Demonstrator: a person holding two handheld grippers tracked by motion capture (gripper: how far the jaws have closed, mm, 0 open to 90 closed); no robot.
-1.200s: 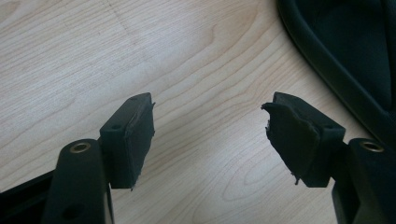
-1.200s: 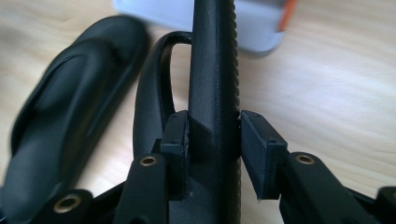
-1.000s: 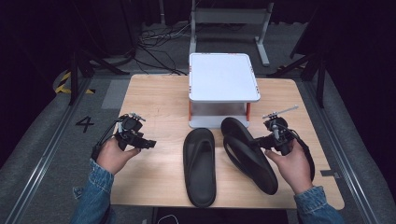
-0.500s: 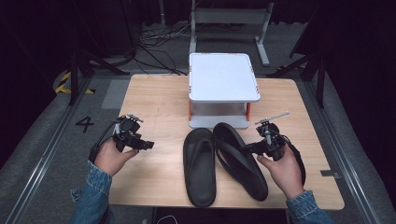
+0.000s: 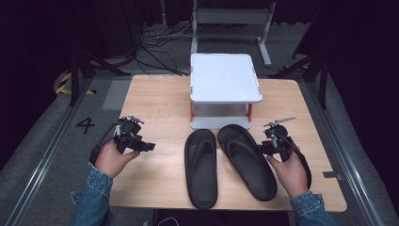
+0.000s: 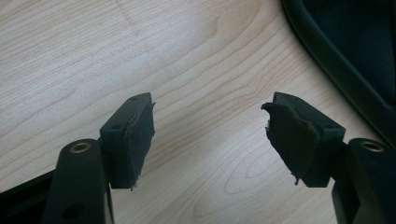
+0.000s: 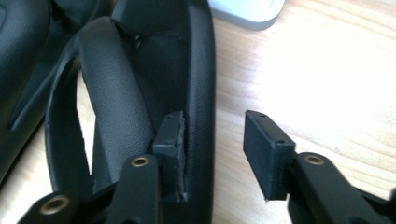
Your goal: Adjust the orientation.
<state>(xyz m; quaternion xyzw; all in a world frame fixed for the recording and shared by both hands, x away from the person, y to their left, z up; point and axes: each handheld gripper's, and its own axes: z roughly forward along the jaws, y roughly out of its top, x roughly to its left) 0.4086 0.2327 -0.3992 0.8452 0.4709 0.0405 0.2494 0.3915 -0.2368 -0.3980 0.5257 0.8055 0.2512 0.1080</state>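
Two black flip-flops lie side by side on the wooden table (image 5: 160,101): the left one (image 5: 201,165) straight, the right one (image 5: 247,162) angled, toes toward the white stand. My right gripper (image 5: 260,148) sits at the right flip-flop's outer edge. In the right gripper view its jaws (image 7: 212,125) straddle that flip-flop's rim (image 7: 203,84); they have just been opening, and the outer pad (image 7: 261,149) stands clear of the rim. My left gripper (image 5: 149,147) hovers open over bare wood (image 6: 210,135), with the left flip-flop's edge (image 6: 345,46) beside it.
A white two-tier stand (image 5: 225,77) with orange posts stands at the table's back middle, just behind the flip-flops' toes; its base (image 7: 247,11) appears in the right gripper view. Dark floor, cables and a metal frame lie beyond the table.
The right hand brought the right flip-flop down and to the left, laying it flat beside the other one, and its jaws spread apart. The left hand stayed put.
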